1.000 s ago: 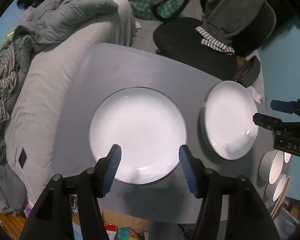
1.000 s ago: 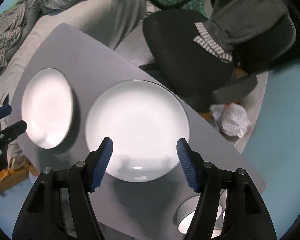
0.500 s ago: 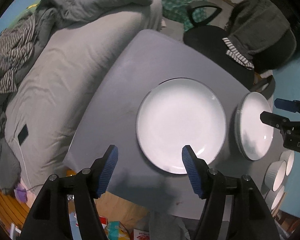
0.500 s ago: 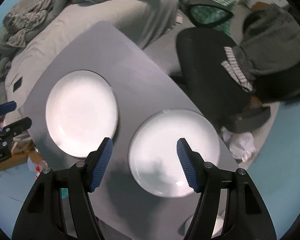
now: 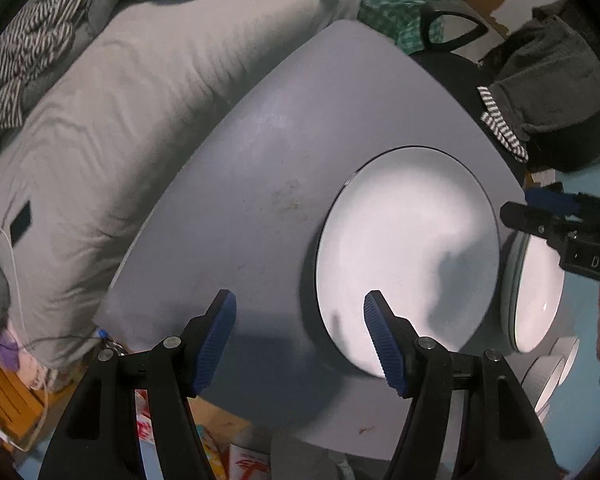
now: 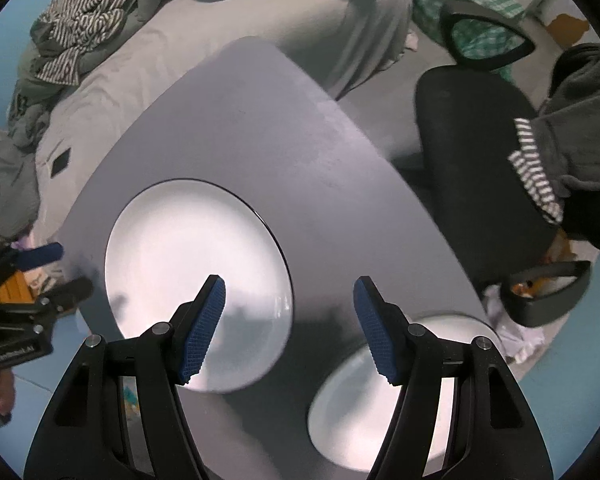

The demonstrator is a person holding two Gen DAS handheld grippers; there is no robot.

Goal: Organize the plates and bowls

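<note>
Two white plates lie flat on a grey table (image 5: 284,152). The larger plate (image 5: 408,248) also shows in the right wrist view (image 6: 188,272). The second plate (image 5: 536,292) lies to its right and also shows in the right wrist view (image 6: 364,408). My left gripper (image 5: 300,336) is open and empty above the table's near left part, left of the larger plate. My right gripper (image 6: 288,324) is open and empty above the gap between the plates. White ribbed bowls (image 5: 556,368) sit at the right edge, partly hidden.
A grey bed (image 5: 140,100) with rumpled clothes runs along the table's left side. A black office chair (image 6: 480,160) draped with grey clothes stands behind the table. Boxes and papers (image 5: 228,444) lie on the floor below the near edge.
Both grippers have swung left and pulled back. The plates have slid right in both views. The bed fills more of the left wrist view. Both stay open.
</note>
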